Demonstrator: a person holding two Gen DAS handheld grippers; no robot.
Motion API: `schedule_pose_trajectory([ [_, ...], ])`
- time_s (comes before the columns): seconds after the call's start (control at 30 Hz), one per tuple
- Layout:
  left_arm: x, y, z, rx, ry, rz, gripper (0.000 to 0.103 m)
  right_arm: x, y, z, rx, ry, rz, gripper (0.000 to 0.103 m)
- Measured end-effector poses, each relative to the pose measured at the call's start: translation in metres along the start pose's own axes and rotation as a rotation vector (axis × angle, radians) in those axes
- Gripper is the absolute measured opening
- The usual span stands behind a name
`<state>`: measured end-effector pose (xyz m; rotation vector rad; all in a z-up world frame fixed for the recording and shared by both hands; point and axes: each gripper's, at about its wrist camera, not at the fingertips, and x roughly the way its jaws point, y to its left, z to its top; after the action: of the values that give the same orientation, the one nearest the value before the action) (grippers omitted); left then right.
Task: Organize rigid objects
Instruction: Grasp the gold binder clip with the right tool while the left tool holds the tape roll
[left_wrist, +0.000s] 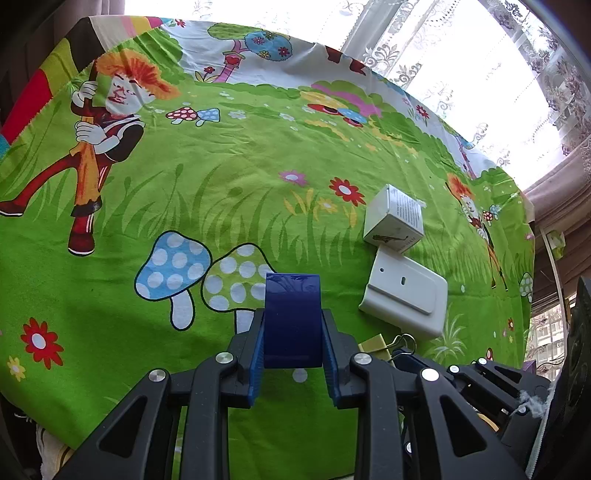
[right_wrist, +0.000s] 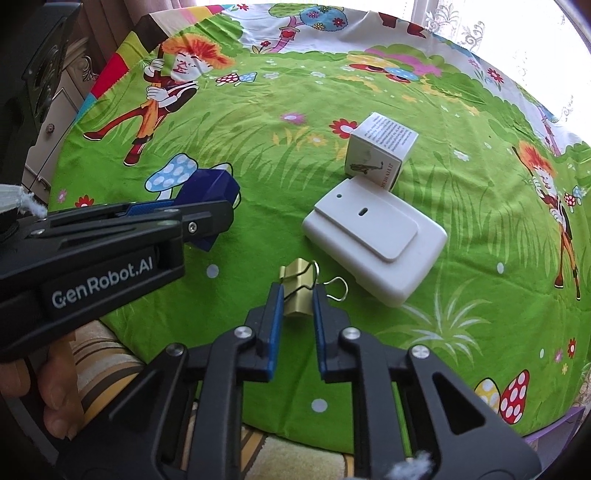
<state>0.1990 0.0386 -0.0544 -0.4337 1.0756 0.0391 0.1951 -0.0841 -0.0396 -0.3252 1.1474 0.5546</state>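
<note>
A gold binder clip (right_wrist: 297, 291) is pinched by the right gripper (right_wrist: 297, 301), a blue block (left_wrist: 292, 319) by the left gripper (left_wrist: 292, 332)

Both things are held low over the cartoon-printed cloth (right_wrist: 369, 92) on the surface; just beyond the clip a white plastic case (right_wrist: 373, 236) is seen, and a small white carton (right_wrist: 380, 151) is set touching its far edge

On cloth (right_wrist: 280, 155): box (right_wrist: 380, 149) behind, touching case (right_wrist: 373, 236). Clip (right_wrist: 298, 291) before case, left of its near corner, between right gripper (right_wrist: 298, 308) pads. Block (left_wrist: 292, 319) left of case, between left gripper (left_wrist: 292, 332) pads.
</note>
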Motion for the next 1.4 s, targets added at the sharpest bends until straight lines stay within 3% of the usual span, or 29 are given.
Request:
schedule_pose_trajectory([
  [0.13,-0.001,0.000,0.000,0.001,-0.001,-0.002,0.028,-0.004,-0.002,-0.001,0.010,-0.012,0.006,0.010],
  [0.5,0.000,0.000,0.000,0.006,0.000,-0.006,0.028,-0.004,-0.003,-0.002,0.019,-0.003,-0.002,0.010],
  [0.73,0.002,-0.001,0.000,0.008,0.005,-0.009,0.028,-0.004,-0.009,0.002,0.045,-0.007,-0.002,0.014],
  [0.9,0.004,-0.001,0.000,0.008,0.007,-0.008,0.028,-0.005,-0.012,0.005,0.059,-0.019,0.018,0.033],
  [1.03,0.004,-0.002,0.000,0.010,0.007,-0.007,0.028,-0.005,-0.013,0.009,0.063,-0.033,0.037,0.034],
  [1.1,0.004,-0.002,0.000,0.009,0.008,-0.007,0.028,-0.004,-0.013,0.010,0.065,-0.032,0.053,0.026],
  [1.13,0.004,-0.002,0.000,0.008,0.007,-0.007,0.028,-0.003,-0.014,0.009,0.066,-0.029,0.061,0.012],
  [1.4,0.000,-0.003,0.000,0.009,-0.008,-0.010,0.028,-0.016,-0.018,0.004,0.082,-0.062,0.090,0.003],
])
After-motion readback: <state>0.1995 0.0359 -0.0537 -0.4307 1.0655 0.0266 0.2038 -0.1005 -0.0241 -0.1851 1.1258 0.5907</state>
